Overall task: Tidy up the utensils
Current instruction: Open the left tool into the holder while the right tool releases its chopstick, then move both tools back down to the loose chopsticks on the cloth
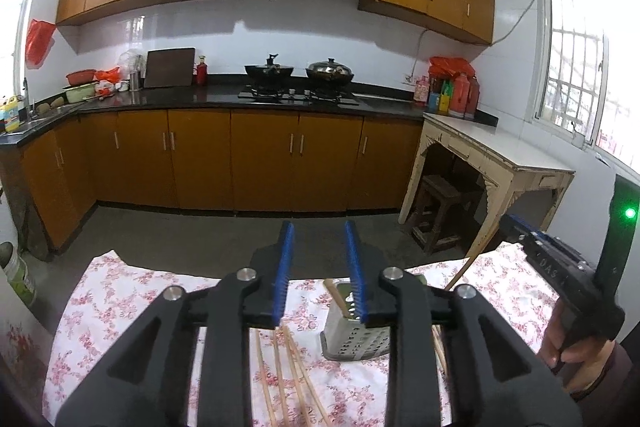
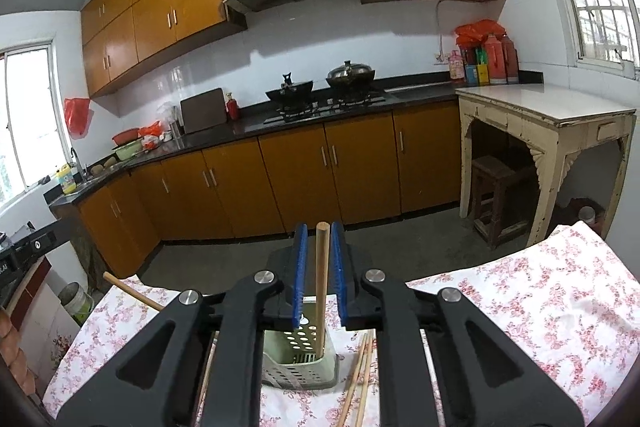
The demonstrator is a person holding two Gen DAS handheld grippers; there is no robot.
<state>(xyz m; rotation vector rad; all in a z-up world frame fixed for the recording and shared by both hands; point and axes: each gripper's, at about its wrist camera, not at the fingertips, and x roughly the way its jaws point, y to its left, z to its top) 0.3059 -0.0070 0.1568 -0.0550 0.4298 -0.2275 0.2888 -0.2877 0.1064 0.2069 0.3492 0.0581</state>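
Note:
A perforated utensil holder (image 1: 354,337) stands on the floral tablecloth (image 1: 120,291); it shows too in the right wrist view (image 2: 298,359). My left gripper (image 1: 320,271) is open and empty above several loose wooden chopsticks (image 1: 280,379) lying left of the holder. My right gripper (image 2: 320,271) hovers over the holder with a chopstick (image 2: 321,287) upright between its blue pads; its lower end sits inside the holder. The pads stand slightly apart from the stick. In the left wrist view the right gripper's body (image 1: 560,267) is at the right, with that chopstick (image 1: 476,259) slanting down. Another stick (image 1: 336,297) leans in the holder.
More chopsticks (image 2: 360,379) lie right of the holder and one (image 2: 132,291) lies at the table's left. Beyond the table's far edge are the floor, brown cabinets (image 1: 264,159), a stove with pots (image 1: 300,75), and a cream side table (image 2: 548,119).

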